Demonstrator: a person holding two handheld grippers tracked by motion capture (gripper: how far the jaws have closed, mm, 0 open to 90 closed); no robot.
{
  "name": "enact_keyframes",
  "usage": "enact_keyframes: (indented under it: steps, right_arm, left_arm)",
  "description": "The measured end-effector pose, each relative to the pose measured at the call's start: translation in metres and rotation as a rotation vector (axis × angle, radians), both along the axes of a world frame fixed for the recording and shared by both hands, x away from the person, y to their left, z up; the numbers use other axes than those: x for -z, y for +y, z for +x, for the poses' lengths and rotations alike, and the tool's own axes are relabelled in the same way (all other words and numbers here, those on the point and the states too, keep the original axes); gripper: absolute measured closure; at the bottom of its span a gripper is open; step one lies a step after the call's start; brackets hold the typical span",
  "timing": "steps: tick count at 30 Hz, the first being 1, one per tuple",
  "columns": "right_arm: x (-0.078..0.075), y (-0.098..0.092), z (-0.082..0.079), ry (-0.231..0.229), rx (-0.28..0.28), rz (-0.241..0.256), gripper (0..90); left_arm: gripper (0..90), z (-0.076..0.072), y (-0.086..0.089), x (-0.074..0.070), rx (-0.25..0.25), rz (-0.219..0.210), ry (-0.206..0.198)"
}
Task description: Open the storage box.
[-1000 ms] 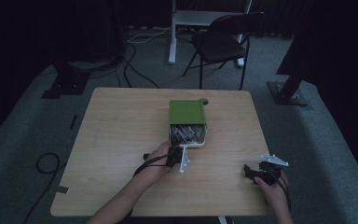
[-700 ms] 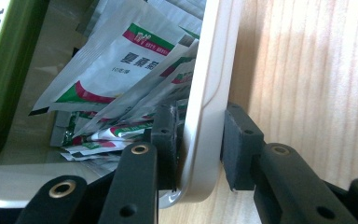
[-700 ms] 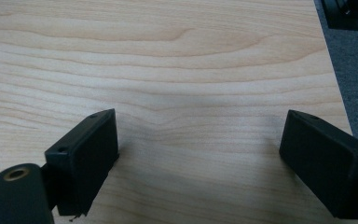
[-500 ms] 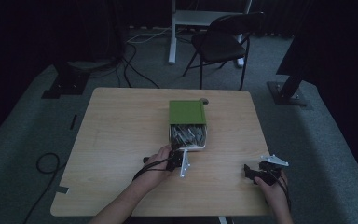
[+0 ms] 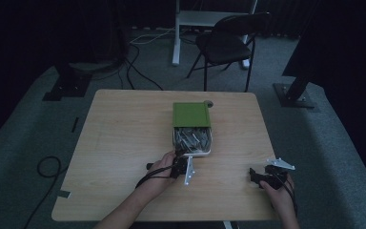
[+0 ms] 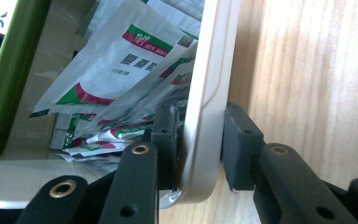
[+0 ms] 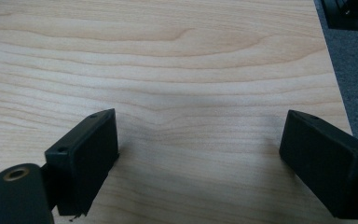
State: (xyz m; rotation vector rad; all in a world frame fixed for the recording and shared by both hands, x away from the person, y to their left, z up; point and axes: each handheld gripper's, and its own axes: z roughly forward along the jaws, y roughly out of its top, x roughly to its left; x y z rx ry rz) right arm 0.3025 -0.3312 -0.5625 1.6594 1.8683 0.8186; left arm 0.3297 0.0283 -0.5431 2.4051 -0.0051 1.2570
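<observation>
Left gripper view shows the left gripper (image 6: pixel 193 154) straddling the near rim of the cream plastic box with a green sliding lid (image 6: pixel 208 93), one jaw inside the wall and one outside; the inner pad seems pressed to the wall while a slim gap shows at the outer pad, so the grasp is judged closing rather than firm. High view places the box at centre frame on the light wooden table (image 5: pixel 119 138), its lid covering the far half and the near half exposed, with the left gripper at its lower edge. Judged progress: box opened and gripped at the rim; moving it or removing contents remains. White sachets with green and red bands (image 6: pixel 121 70) fill the box; Chinese characters and "10" are printed, otherwise unreadable. Right gripper (image 7: pixel 200 163) rests released at lower right, jaws wide over bare table.
</observation>
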Motion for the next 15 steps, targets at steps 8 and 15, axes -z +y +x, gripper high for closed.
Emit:
enact_keyframes:
  steps: [8, 15]
  right_arm:
    - [0.000, 0.000, 0.000, 0.000, 0.000, 0.000, 11.0]
    - [0.000, 0.000, 0.000, 0.000, 0.000, 0.000, 11.1]
  left_arm:
    - [70.4, -0.008, 0.000, 0.000, 0.008, 0.006, -0.001]
    - [70.4, -0.016, 0.001, 0.001, 0.015, -0.001, -0.009]
